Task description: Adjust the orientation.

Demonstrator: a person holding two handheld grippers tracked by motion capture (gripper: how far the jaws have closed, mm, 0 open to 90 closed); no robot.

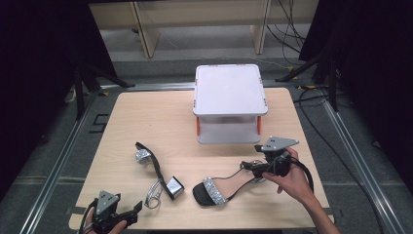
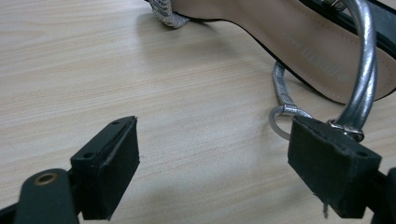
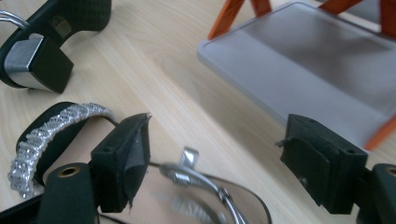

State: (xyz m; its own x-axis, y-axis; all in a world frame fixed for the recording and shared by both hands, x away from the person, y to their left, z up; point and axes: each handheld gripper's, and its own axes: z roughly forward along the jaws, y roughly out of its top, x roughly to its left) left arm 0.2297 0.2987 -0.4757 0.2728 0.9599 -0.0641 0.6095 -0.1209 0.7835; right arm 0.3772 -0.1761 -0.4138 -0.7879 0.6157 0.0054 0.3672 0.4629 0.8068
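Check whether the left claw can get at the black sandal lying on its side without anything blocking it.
Probably yes. The left claw is open at the table's near edge, and the black, silver-strapped sandal lying on its side is just ahead of it. Bare wooden tabletop lies between; its thin silver ankle strap is already by one jaw.

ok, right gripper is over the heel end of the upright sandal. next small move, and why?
Probably lower the right gripper a little and close on the heel end of the sandal. In the right gripper view its jaws stand open, with the silver ankle strap and heel seat between them and no pad pressing on either. The left gripper sits open.
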